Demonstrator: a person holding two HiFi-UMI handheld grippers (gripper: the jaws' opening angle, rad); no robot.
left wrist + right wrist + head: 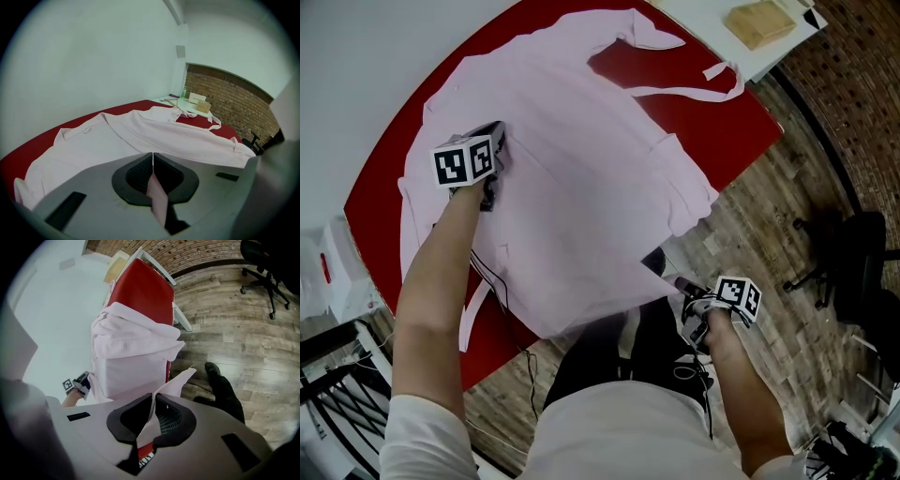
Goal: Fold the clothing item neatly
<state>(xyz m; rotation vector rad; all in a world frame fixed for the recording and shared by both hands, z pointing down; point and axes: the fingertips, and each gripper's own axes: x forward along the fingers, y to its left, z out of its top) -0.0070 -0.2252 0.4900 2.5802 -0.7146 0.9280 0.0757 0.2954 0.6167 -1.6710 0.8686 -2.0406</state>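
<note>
Pink garment (581, 187) lies spread over the red surface (703, 127); the left gripper (494, 186) and right gripper (682, 289) each hold its edge in closed jaws.

Pink garment (581, 169) blankets most of the red counter (694, 117). Bare red shows only along the near left edge and at the far right corner, and there a loose strap (675, 93) lies across it. The white wall (93, 56) hems in the far side. A tan box (759, 23) sits on the white side table (708, 23) just past that corner. To the right the wooden floor (769, 225) lies open, out to the black office chair (853, 253). Cables (528, 361) dangle off the near edge, beside the person's dark legs (600, 361).
</note>
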